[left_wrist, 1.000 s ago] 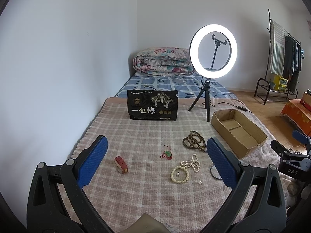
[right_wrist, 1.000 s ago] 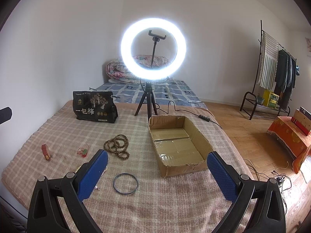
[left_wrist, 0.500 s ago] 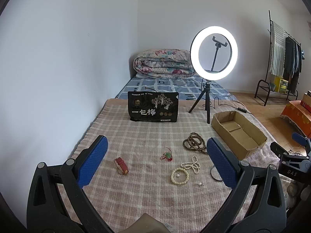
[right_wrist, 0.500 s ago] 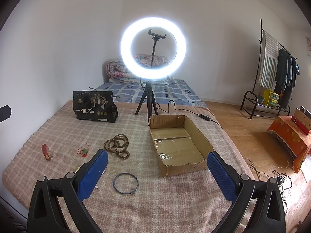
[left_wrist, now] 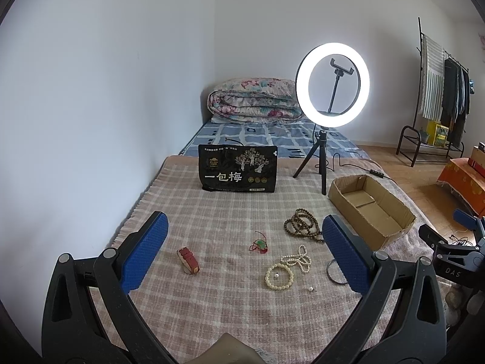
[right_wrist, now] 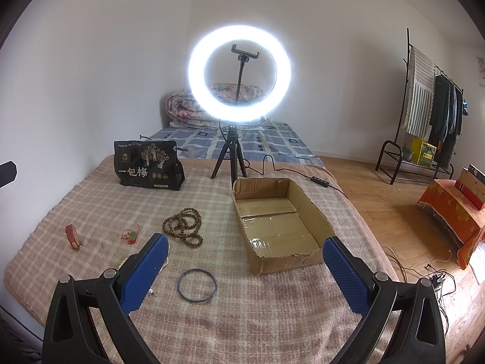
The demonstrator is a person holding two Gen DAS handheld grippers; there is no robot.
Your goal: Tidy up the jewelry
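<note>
Both grippers, left [left_wrist: 242, 253] and right [right_wrist: 245, 270], gape empty.
Your cardboard box [right_wrist: 280, 221] waits at one o'clock, ready for the dark bangle [right_wrist: 197, 281].

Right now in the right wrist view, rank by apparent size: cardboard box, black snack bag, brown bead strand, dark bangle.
1. cardboard box
2. black snack bag
3. brown bead strand and dark bangle: these look about alike; the bangle lies nearer the camera, so no ranking between them.

Plaid blanket [left_wrist: 212, 221] under scattered jewelry [left_wrist: 301, 227]
</note>
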